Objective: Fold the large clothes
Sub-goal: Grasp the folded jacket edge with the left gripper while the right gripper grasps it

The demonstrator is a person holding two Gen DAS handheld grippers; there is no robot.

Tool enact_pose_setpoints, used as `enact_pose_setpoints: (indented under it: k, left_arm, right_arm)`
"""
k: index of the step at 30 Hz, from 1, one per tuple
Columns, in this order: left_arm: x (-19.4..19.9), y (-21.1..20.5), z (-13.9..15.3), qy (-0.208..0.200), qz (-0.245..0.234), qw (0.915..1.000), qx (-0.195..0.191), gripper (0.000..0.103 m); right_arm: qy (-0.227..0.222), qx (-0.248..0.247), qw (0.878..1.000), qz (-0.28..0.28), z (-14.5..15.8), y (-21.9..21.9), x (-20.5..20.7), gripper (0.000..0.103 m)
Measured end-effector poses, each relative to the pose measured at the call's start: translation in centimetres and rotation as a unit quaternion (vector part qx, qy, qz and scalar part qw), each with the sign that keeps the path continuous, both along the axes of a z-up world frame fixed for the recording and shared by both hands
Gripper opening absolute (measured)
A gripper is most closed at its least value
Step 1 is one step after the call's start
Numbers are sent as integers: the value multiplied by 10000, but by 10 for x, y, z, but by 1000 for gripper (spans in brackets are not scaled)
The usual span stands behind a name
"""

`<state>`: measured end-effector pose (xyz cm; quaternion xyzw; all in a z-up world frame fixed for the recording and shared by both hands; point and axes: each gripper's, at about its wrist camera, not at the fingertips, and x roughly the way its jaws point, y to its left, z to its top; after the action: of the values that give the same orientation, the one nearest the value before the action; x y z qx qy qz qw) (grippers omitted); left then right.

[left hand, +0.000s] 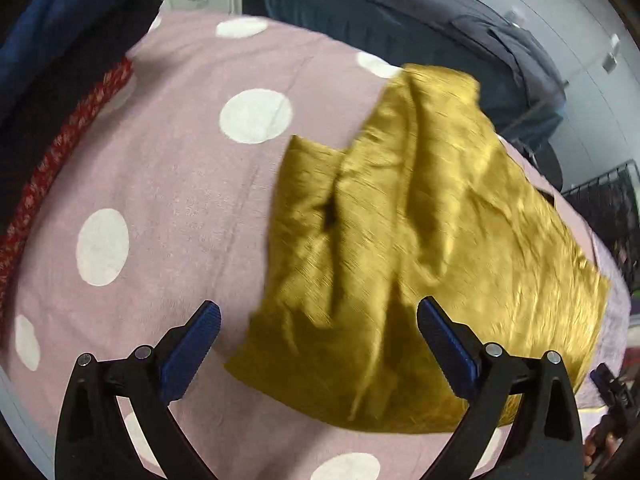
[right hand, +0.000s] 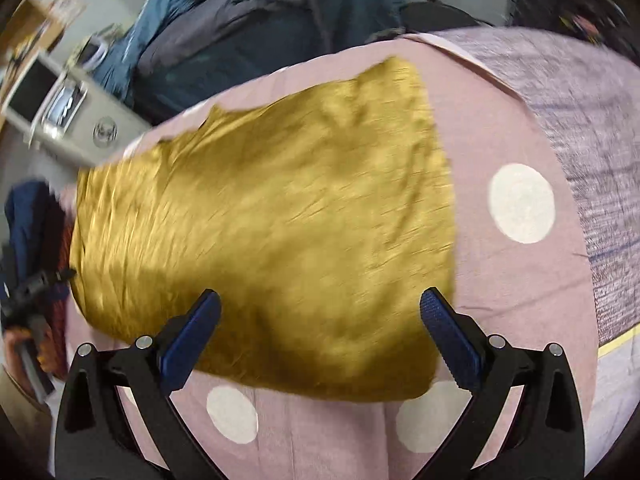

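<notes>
A mustard-yellow garment (left hand: 432, 240) lies spread on a pink bedcover with white dots (left hand: 168, 184). In the left wrist view its left part is rumpled, with a fold lying over the rest. My left gripper (left hand: 318, 316) hovers open above the garment's near left edge, holding nothing. In the right wrist view the same yellow garment (right hand: 272, 224) lies mostly flat across the pink bedcover (right hand: 500, 300). My right gripper (right hand: 320, 312) stands open over its near edge, with nothing between its blue pads (right hand: 448, 336). The other gripper (right hand: 36, 284) shows at the left edge.
Dark blue and grey bedding (left hand: 400, 20) is heaped beyond the bed. A red knitted cloth (left hand: 52, 160) and dark clothes lie at the left edge. A white appliance (right hand: 68, 116) stands behind. A purple blanket (right hand: 592, 128) covers the bed's right side.
</notes>
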<state>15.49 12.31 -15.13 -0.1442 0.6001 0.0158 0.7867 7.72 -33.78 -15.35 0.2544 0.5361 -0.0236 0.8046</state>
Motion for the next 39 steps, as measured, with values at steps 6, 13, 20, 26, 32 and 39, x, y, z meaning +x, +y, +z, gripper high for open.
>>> enact_pose_setpoints:
  k: [6,13,20,26,32,39]
  left_arm:
    - [30,31,-43,599,513,9895,-1209,96]
    - [48,9,-65,721,265,9904,-1150,97]
    - [71,-23,-64,703,74,9878,-1385,96]
    - [62,-30,-50,579,165,9848,-1628,50]
    - [34,-49,-10,187,-141,9868,-1601,20]
    - [-10,-72,59,-560,-166,9701,-2354,16]
  right_arm:
    - [261,1429,9867,-729,-40,-59,11,98]
    - [518,1930,9769,-753,-81,-48,12,98]
    - [417,1903,9801,-376,-77,-22,28,90]
    - [590,2026,9764,-467,-82,-3,30,45]
    - [307,1991,9788,-355,-46,7,22,16]
    - [-200,1881,9819,34,22,22,-3,14]
